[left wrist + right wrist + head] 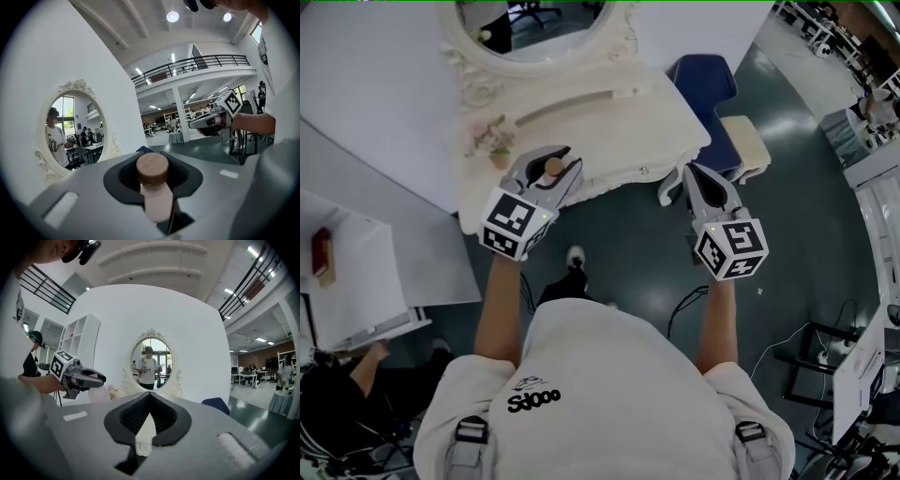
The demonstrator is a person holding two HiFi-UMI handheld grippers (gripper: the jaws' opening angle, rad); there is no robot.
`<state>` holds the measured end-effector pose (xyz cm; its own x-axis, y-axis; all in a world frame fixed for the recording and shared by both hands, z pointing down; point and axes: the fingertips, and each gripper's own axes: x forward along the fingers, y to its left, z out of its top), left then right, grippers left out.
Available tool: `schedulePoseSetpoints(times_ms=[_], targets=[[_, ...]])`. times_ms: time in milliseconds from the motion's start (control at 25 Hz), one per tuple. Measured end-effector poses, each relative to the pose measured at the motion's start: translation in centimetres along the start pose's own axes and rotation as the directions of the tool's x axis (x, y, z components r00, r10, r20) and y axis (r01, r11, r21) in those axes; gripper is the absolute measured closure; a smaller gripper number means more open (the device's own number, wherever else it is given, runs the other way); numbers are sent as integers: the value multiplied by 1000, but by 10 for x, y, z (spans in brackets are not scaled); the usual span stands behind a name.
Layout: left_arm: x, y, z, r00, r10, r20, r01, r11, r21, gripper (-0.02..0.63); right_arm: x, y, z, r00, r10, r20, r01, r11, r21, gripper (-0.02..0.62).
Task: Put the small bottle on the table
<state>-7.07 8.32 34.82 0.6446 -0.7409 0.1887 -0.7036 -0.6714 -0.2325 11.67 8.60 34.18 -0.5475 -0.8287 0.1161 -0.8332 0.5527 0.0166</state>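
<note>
A small pale-pink bottle (pixel 157 202) with a round wooden cap (pixel 553 168) stands upright between the jaws of my left gripper (pixel 546 165), which is shut on its neck and body. In the head view the gripper holds it over the front left part of the white dressing table (pixel 609 131), near the edge. My right gripper (pixel 693 177) hovers at the table's front right corner. Its jaws are shut tip to tip on nothing, as the right gripper view (pixel 149 397) shows. Whether the bottle's base touches the tabletop is hidden.
An oval mirror (pixel 546 28) in an ornate white frame stands at the back of the table. A small pot of pink flowers (pixel 493 141) sits just behind the left gripper. A blue chair (pixel 705 80) and a cream stool (pixel 746 142) are to the right.
</note>
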Motion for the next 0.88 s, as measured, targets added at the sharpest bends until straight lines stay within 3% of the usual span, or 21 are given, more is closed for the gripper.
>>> schedulePoseSetpoints(times_ms=[320,600,880], targets=[[81,60,9,1000,-23,21,21,998,56,486,71,-55,14,999,-48,-7,48,999,-17,594],[140,112,22,995,-76,62,73,997,34,486,124,-96,34,993,-116,-17,116,993,-36,594],[184,150,13,992,-118,45,118,993,9,486,173,-112,27,993,-107,-58,107,994,-3,594]])
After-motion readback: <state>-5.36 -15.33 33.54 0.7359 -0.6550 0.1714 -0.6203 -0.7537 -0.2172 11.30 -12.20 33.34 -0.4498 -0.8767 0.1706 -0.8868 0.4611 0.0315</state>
